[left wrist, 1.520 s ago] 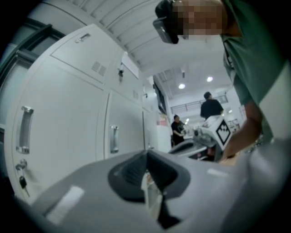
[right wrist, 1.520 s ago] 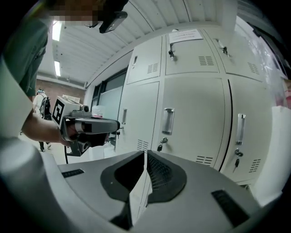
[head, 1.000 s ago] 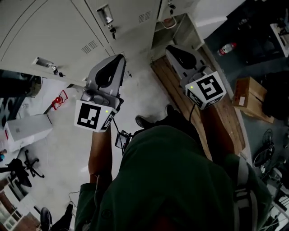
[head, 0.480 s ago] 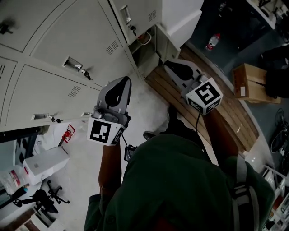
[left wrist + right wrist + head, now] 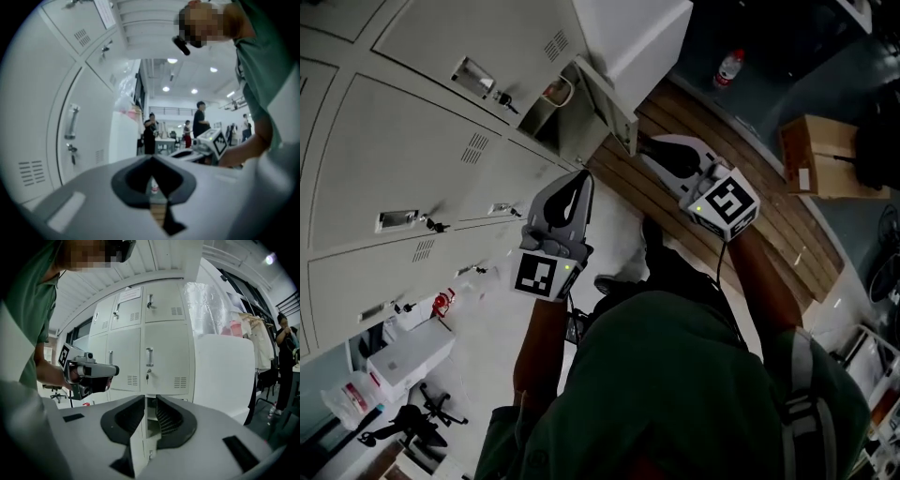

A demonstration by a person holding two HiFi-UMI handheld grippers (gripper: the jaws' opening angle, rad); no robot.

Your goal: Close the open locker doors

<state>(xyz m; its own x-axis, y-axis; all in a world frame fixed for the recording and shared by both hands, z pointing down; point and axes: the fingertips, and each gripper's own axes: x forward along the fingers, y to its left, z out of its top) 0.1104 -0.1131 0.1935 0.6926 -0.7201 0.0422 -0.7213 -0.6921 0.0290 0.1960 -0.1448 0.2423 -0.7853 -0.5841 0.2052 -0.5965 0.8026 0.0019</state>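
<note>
The open locker door (image 5: pixel 611 101) stands swung out from the bottom row of the grey lockers (image 5: pixel 412 159), just ahead of the right tool (image 5: pixel 647 143) and a little to the left of its tips. In the right gripper view the door (image 5: pixel 137 441) shows edge-on through the gap between the jaws, with the open compartment (image 5: pixel 152 416) behind it. Whether the door's edge sits inside the jaws or just beyond them cannot be told, but the pads do not press on it. This tool's jaws are spread and have just been opening.

The left tool (image 5: pixel 579 180) is held to the left of the right one, near it but not touching. It is apart from the door, with the closed locker fronts on its left. Its jaws are pressed together at the tips, with nothing between them.

Wooden slats (image 5: pixel 750 216) lie under the right tool. A bottle (image 5: pixel 727 67) lies beyond its tips to the right, and a cardboard box (image 5: pixel 816 155) sits well off to its right
</note>
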